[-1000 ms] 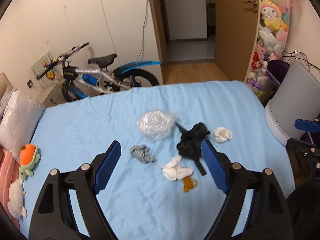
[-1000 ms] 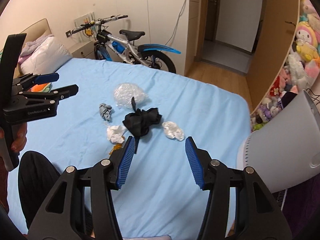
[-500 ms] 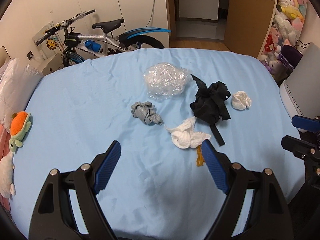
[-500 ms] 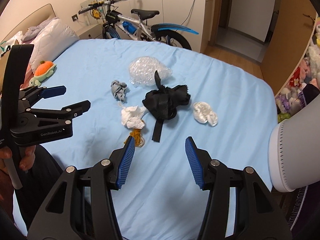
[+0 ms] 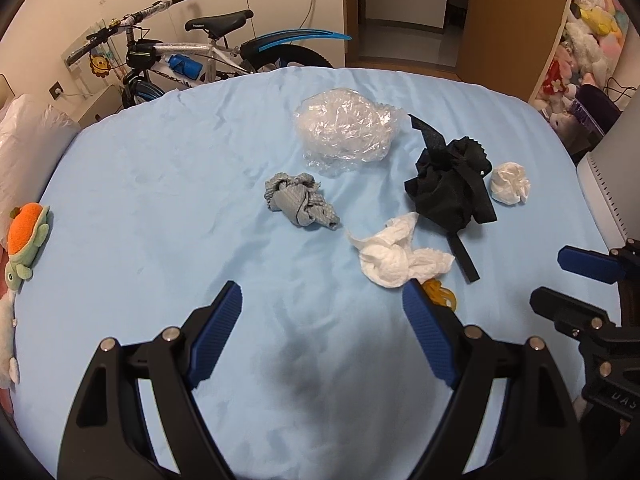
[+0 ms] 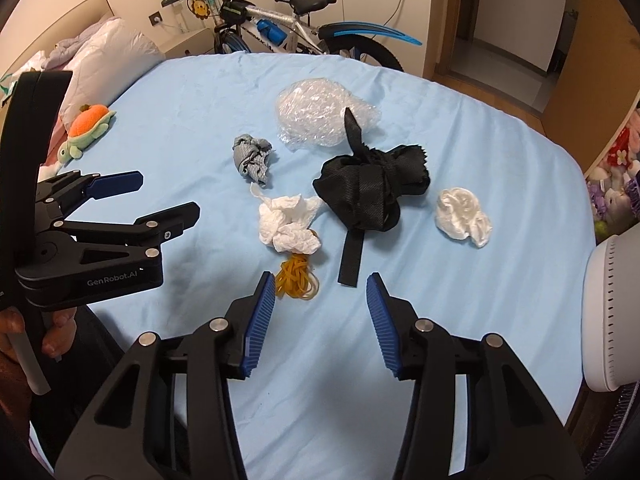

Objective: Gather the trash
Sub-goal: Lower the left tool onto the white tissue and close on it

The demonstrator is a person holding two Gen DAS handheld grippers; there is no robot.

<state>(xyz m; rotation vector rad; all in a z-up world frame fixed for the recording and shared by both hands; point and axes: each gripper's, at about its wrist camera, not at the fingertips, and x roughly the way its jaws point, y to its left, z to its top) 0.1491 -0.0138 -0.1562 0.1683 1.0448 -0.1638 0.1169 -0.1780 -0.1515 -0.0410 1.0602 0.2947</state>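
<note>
Right claw just short of rubber bands

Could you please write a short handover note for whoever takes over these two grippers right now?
Left gripper: open, empty, above the blue bed sheet.
Right gripper: empty, jaws closing, nothing between them, pointing at the rubber bands.
Trash, all loose mid-bed: clear plastic wrap, grey rag, crumpled tissue, black fabric with strap, white wad, rubber bands.
White bin stands off the bed's right edge.
Done: nothing picked up yet.
Left: collect all six pieces.
</note>
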